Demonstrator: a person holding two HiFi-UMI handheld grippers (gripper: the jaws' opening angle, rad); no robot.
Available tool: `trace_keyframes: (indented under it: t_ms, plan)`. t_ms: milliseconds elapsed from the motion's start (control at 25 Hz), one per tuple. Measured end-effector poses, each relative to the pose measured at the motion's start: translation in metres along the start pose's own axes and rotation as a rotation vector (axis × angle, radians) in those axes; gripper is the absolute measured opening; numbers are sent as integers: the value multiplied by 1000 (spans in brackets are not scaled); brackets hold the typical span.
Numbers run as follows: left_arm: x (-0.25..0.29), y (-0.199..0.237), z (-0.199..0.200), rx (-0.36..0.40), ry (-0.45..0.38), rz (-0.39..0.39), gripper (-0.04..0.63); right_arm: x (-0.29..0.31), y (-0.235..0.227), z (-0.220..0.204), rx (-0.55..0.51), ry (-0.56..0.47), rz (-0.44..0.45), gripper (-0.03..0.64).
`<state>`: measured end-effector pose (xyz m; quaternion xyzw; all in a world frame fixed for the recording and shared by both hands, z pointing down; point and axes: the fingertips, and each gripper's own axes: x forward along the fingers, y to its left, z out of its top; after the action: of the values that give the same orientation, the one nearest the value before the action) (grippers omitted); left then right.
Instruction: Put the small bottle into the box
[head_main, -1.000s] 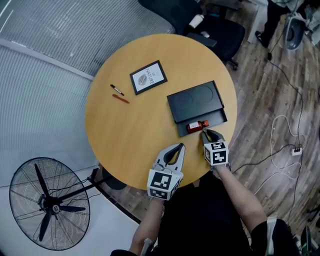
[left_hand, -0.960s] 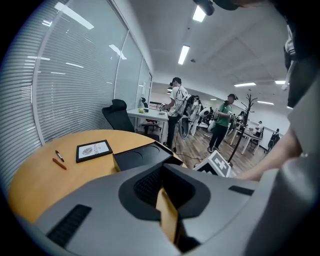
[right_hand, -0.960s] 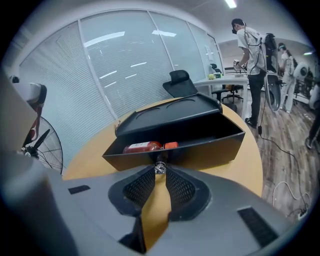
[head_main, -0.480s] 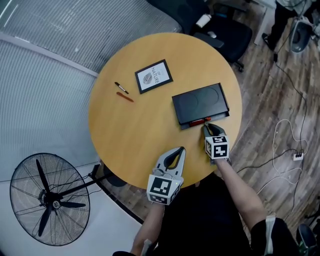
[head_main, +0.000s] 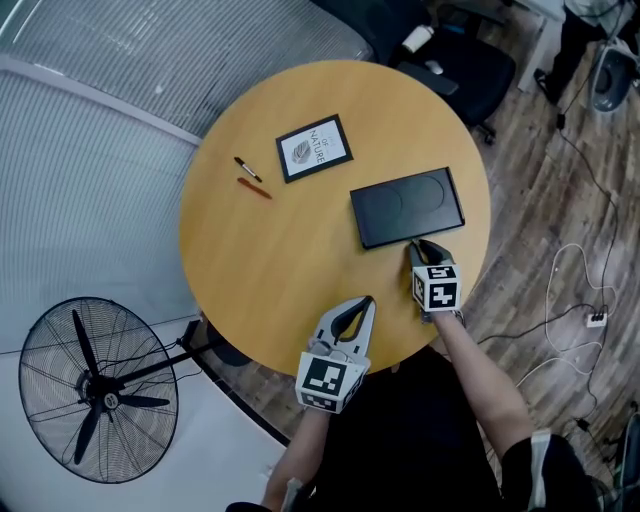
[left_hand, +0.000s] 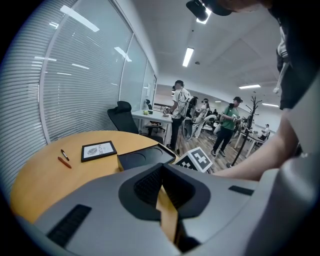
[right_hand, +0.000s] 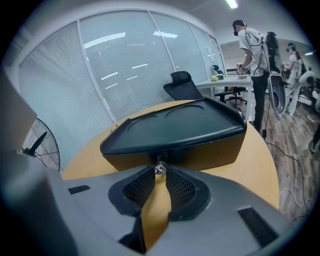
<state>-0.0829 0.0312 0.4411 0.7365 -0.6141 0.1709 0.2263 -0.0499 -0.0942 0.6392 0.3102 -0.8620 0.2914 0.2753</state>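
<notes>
Both of your grippers sit at the near rim of the round table (head_main: 290, 250). Your right gripper (head_main: 415, 246) has its jaws drawn partway in, and the tips pinch a small shiny knob (right_hand: 160, 168) on the front wall of the black box (head_main: 407, 205); only the knob is between them. The box is shut, and the small bottle shows in no view. The box lies toward the table's right side with its right end close to the rim, so you have little room between its front wall and the edge. Your left gripper (head_main: 362, 301) is fully closed on nothing, over the near rim and apart from the box. Left of the box the wood is bare up to a framed card (head_main: 313, 148), a black pen (head_main: 247, 168) and an orange pen (head_main: 253, 188). A fan (head_main: 95, 400) stands on the floor off the left edge, and a chair (head_main: 450, 60) beyond the far edge.
</notes>
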Motion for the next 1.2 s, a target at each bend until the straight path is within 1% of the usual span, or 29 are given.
trace_keyframes:
  t_ms: [520,720,920,1200]
  plan:
    - [-2,-4,2,14,0,7,-2,2,0,1,-4,-6,10,86]
    - [-9,-4,-1,12,-6,8,-2,-2,-1,-1,-15,-6,-9,84]
    - [-14,-3,-3,14,-10,-14,-2,-15,-1,-3,-19,-18,-27,75]
    - [-22,-7,6,45,-52,-69,-2,-49,8,5,-41,-72,-58,58]
